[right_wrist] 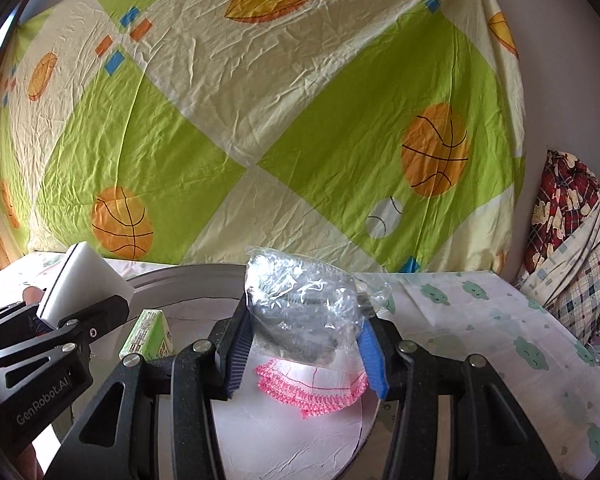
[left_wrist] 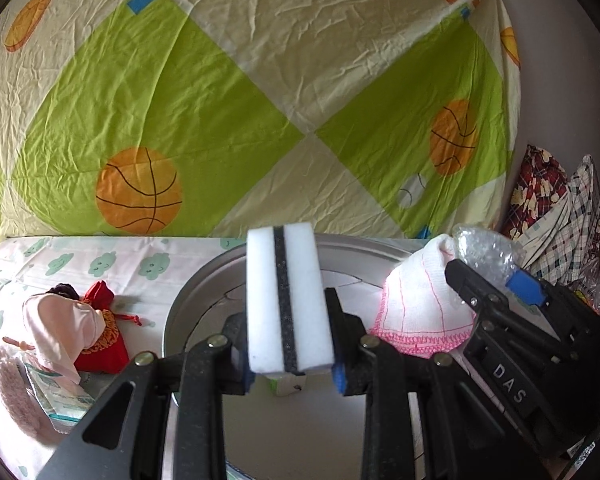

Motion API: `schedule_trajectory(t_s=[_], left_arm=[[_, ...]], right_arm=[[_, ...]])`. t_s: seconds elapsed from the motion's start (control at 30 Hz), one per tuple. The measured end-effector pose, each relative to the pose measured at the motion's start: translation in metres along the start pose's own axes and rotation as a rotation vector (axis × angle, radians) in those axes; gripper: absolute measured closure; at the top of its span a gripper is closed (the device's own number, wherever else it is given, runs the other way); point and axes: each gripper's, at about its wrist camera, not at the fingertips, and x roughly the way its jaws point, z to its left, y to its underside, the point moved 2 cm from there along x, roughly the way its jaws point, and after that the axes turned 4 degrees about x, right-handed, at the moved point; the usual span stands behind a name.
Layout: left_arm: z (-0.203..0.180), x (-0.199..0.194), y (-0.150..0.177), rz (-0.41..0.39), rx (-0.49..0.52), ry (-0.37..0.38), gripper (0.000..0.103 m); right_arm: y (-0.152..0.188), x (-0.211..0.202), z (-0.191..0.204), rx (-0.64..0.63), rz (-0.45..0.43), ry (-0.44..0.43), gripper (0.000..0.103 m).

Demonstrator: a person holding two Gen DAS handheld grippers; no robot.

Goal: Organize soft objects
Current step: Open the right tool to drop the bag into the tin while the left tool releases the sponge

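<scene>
While our left gripper [left_wrist: 290, 364] pinches the white sponge [left_wrist: 288, 300] and our right gripper [right_wrist: 306, 356] pinches the clear plastic bag [right_wrist: 304, 304], both above the round metal basin [left_wrist: 204, 276], we should lower each inside its rim beside the pink-edged cloth [right_wrist: 320, 384] before releasing.

Both wrist views look forward, close above the round grey metal basin [left_wrist: 188, 292] [right_wrist: 204, 274], facing the hanging green-and-cream ball-print sheet [left_wrist: 236, 92] [right_wrist: 284, 92]. They share both; the left view sits further left, each catching the other gripper.
</scene>
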Motion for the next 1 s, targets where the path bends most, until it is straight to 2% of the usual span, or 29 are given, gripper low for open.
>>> schedule_trajectory(t_s=[0.17,0.37,0.57,0.6,0.63,0.67,0.73,0.77,0.8,0.87,1.0], left_arm=[[-0.003,0.004,0.003,0.018,0.015,-0.008,0.076],[-0.009,0.009,0.007,0.054,0.053,-0.024,0.076],[-0.004,0.013,0.007,0.072,0.034,-0.039,0.072],[-0.003,0.012,0.007,0.072,0.031,-0.044,0.063],[-0.003,0.011,0.007,0.067,0.028,-0.054,0.056],[-0.001,0.009,0.007,0.057,0.019,-0.077,0.05],[0.005,0.002,0.008,0.027,-0.011,-0.106,0.02],[0.009,-0.002,0.008,0.01,-0.031,-0.118,0.012],[0.014,-0.006,0.009,-0.005,-0.051,-0.132,0.0],[0.021,-0.013,0.009,-0.044,-0.087,-0.152,0.0],[0.026,-0.017,0.007,-0.067,-0.103,-0.16,0.0]], right_arm=[[0.004,0.011,0.002,0.0,0.057,-0.01,0.052],[0.005,0.015,0.004,-0.002,0.077,-0.022,0.052],[0.004,0.017,0.008,-0.008,0.087,-0.044,0.048],[0.004,0.017,0.009,-0.012,0.09,-0.048,0.043],[0.005,0.018,0.01,-0.016,0.091,-0.047,0.032],[0.005,0.018,0.009,-0.015,0.089,-0.029,0.029],[0.004,0.016,0.004,0.009,0.08,-0.032,0.027],[0.004,0.015,0.001,0.024,0.074,-0.035,0.026],[0.004,0.014,-0.001,0.036,0.069,-0.031,0.023],[0.003,0.012,-0.005,0.054,0.062,-0.031,0.019],[0.003,0.007,-0.003,0.044,0.043,-0.037,0.018]])
